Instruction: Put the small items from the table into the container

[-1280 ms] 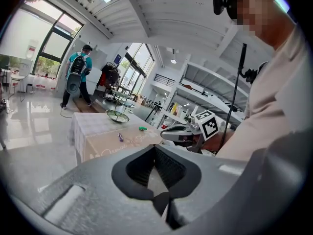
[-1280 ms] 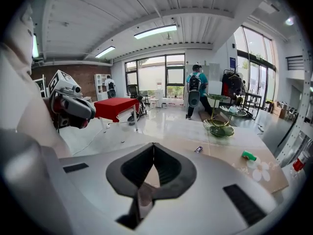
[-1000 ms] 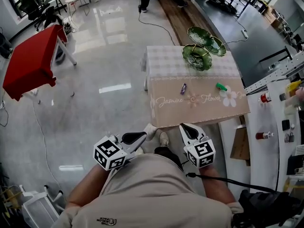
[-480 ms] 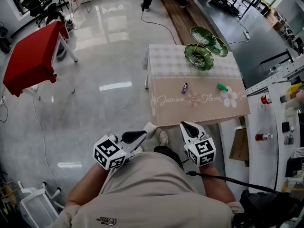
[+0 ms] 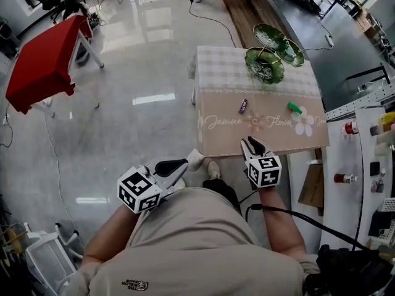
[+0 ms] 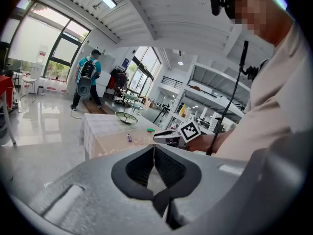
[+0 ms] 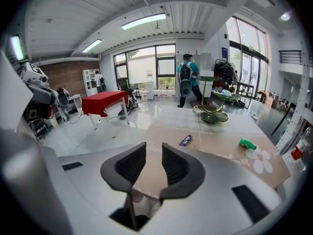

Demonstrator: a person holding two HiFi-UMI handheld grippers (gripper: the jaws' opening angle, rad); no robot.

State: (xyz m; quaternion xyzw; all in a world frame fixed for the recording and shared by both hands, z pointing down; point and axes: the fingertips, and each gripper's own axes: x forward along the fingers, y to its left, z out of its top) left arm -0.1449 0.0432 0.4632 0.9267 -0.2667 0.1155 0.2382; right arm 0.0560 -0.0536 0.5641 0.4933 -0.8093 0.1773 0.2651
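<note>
Between the right fingers: nothing; the right gripper [image 7: 154, 152] has its fingers [image 7: 130, 163] spread and opening, and only the cloth of the desk [image 7: 215, 142] shows through the gap.
Between the left fingers: nothing; the left gripper [image 6: 154, 151] has its fingers [image 6: 141, 168] pressed together along their length.
Right gripper's place: at the desk's near edge, tips pointing across the cloth toward the far end.
Left gripper's place: beside the person's torso, over the glossy floor [image 5: 136, 122], off the desk's near left corner and apart from it.
Purple item [image 5: 243, 106]: lying flat on the beige cloth near the middle of the desk, just beyond the printed lettering.
Green item [image 5: 294, 108]: lying on the cloth to the right of the purple item, apart from it, just beside a printed white flower.
Green dishes [image 5: 250, 57]: two leaf-patterned dishes with a gold handle at the desk's far right part, overlapping in the head view; both small items lie on the cloth short of them.
Red table [image 5: 40, 73]: well off to the left across the floor.
Person with a backpack [image 7: 185, 80]: standing beyond the desk's far end, back turned.
</note>
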